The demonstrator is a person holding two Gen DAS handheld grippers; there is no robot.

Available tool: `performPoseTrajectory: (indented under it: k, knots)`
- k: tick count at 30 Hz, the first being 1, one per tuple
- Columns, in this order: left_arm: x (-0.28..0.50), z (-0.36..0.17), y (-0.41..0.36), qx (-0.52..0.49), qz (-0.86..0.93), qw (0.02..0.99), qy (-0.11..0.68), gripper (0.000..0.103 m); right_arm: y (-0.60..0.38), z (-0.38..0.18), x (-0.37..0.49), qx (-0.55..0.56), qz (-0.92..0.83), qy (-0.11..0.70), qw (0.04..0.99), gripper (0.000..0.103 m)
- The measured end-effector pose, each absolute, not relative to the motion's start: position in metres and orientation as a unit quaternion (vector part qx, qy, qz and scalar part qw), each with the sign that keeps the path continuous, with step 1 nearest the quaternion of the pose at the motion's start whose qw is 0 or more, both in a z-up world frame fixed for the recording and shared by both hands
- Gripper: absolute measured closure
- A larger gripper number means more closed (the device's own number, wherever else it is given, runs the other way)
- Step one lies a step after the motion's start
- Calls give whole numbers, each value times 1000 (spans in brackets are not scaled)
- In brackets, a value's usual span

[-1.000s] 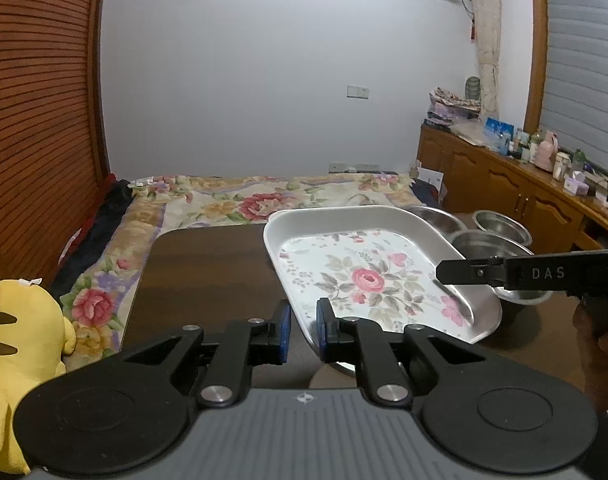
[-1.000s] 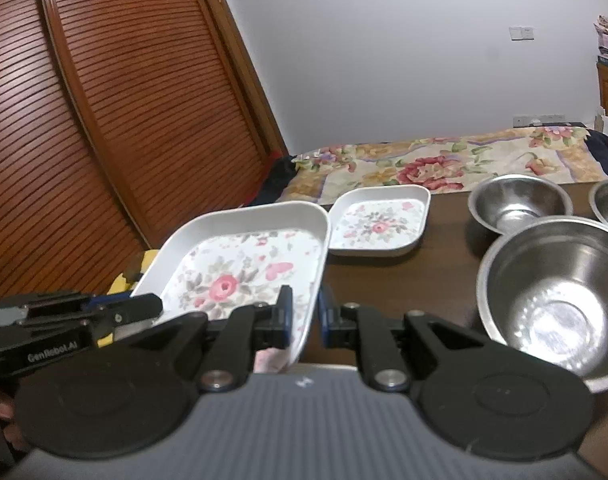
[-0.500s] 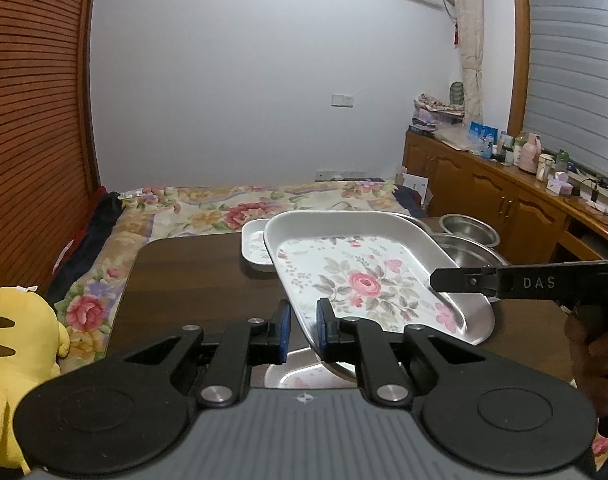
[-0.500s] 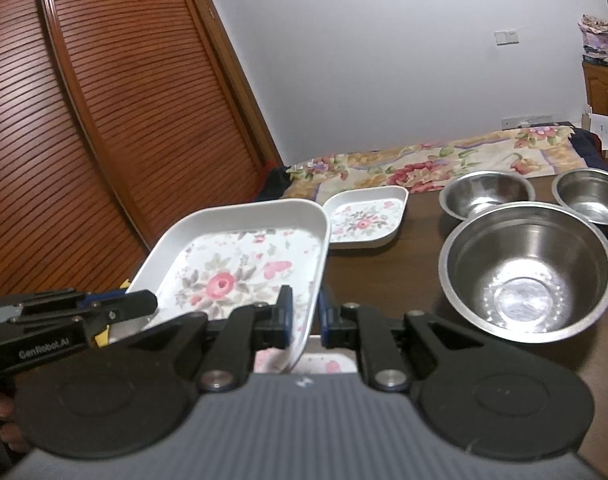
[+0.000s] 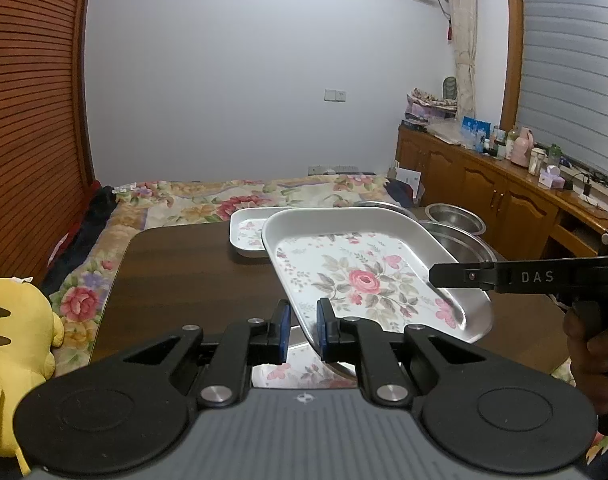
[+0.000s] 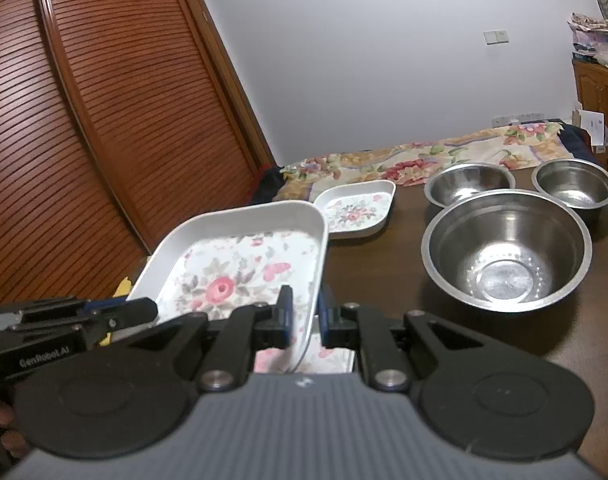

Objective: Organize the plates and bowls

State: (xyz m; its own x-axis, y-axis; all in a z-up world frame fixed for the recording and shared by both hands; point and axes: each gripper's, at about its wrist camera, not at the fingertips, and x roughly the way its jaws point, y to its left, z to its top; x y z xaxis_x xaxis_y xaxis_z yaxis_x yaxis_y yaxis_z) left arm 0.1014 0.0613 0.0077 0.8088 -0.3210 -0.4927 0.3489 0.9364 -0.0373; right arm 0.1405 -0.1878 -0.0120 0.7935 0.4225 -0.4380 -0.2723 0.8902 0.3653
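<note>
Jaws of both the left gripper [image 5: 303, 330] and right gripper [image 6: 304, 316] clamp opposite rims of the large floral tray [image 5: 368, 276], held above the desk [image 5: 183, 272]; advise keeping both hands level and matched, lowering squarely.

Dark wooden table [image 6: 384, 248], small floral plate [image 6: 354, 210], three steel bowls [image 6: 506, 250]
</note>
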Motion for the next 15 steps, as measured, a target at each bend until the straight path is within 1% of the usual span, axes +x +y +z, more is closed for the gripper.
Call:
performPoseTrajectory:
  k: [7, 15]
  knots:
    - [100, -8, 62, 25, -174, 948, 264, 88, -185, -17, 135, 134, 183, 267, 937, 88]
    - [105, -37, 61, 32, -164, 944, 284, 88, -179, -45, 141, 134, 172, 289, 932, 88]
